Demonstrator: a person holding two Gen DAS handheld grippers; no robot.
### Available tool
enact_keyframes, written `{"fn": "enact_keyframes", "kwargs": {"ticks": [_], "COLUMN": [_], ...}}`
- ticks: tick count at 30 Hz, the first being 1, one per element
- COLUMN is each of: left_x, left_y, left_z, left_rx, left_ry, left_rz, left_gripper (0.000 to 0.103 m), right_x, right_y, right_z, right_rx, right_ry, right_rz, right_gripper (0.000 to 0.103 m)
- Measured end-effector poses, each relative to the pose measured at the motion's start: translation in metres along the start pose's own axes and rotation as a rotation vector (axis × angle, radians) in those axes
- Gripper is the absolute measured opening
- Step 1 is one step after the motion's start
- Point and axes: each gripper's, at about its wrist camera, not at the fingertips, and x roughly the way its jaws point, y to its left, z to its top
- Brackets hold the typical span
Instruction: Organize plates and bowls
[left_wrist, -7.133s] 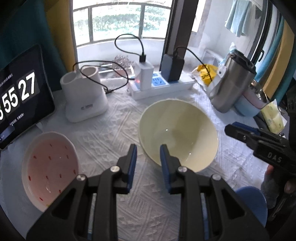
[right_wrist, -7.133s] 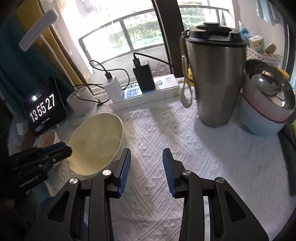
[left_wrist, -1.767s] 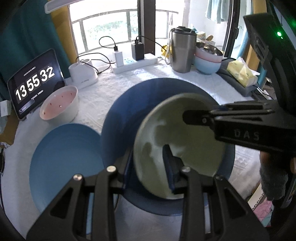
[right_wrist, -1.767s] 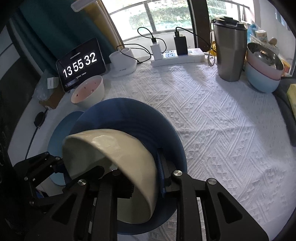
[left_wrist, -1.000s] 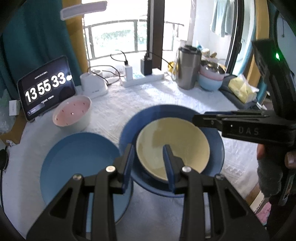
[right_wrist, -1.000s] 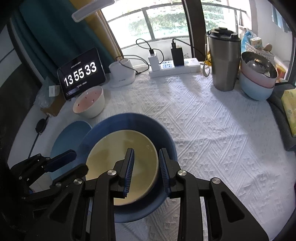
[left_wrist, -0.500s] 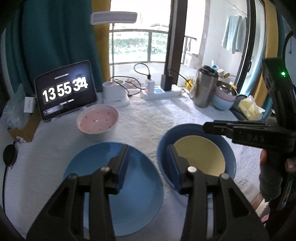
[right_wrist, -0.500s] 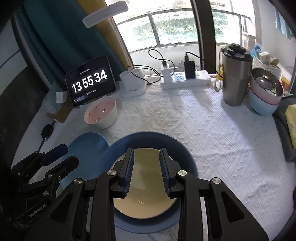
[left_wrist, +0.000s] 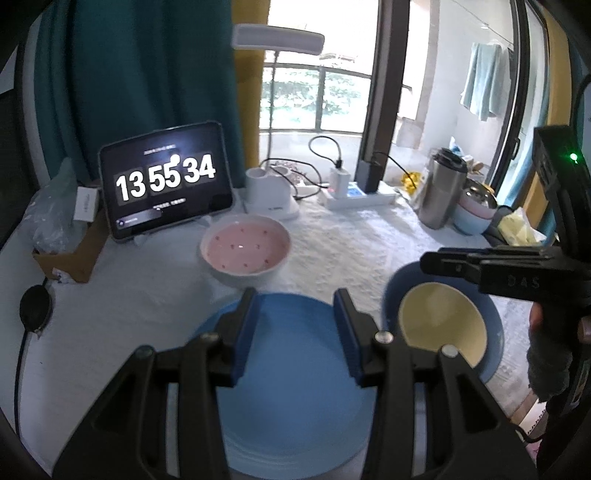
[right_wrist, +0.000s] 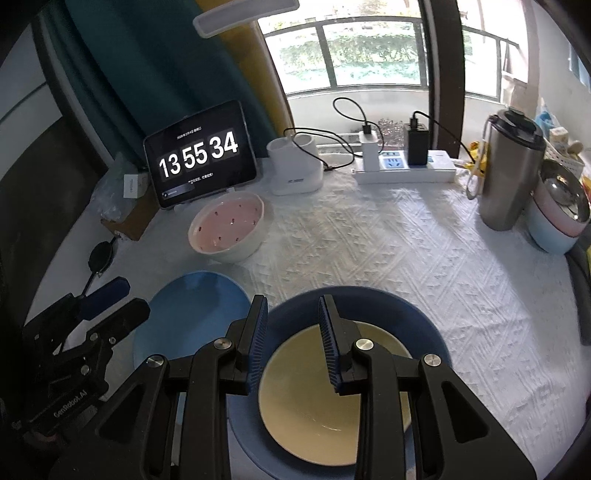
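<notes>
A cream bowl (right_wrist: 325, 402) sits inside a dark blue plate (right_wrist: 413, 317) at the table's front; both show in the left wrist view, the cream bowl (left_wrist: 443, 328) and the dark blue plate (left_wrist: 495, 332). A light blue plate (left_wrist: 295, 387) lies to their left, also in the right wrist view (right_wrist: 192, 306). A pink dotted bowl (left_wrist: 245, 251) stands behind it, also in the right wrist view (right_wrist: 227, 227). My left gripper (left_wrist: 295, 314) is open and empty above the light blue plate. My right gripper (right_wrist: 291, 317) is open and empty above the cream bowl.
A tablet clock (right_wrist: 201, 155), white holder (right_wrist: 295, 170) and power strip (right_wrist: 406, 171) line the back. A steel tumbler (right_wrist: 509, 173) and stacked pastel bowls (right_wrist: 557, 218) stand at the right. A cardboard box (left_wrist: 74, 254) sits at the left edge.
Both grippers let go of the cream bowl, left in the dark blue plate, and pulled back and up. My left gripper has swung left over the light blue plate and opened wider.
</notes>
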Motion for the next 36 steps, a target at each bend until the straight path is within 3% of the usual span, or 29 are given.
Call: {"fn": "enact_keyframes", "kwargs": {"ticks": [18,36], "left_x": [0.023,0.058], "left_y": [0.052,0.081], "left_z": [0.006,0.014], "left_rx": [-0.057,-0.093], "left_ry": [0.027,0.063], "left_rz": [0.037,-0.006], "left_gripper": [0.043,0.043], "right_x": [0.029,0.072], "right_y": [0.029,0.058], "right_z": [0.023,0.042], "right_rx": [-0.038,-0.080], "right_ry": [0.043,0.100], "right_rz": [-0.009,-0.025], "right_gripper": [0.031,0.031]}}
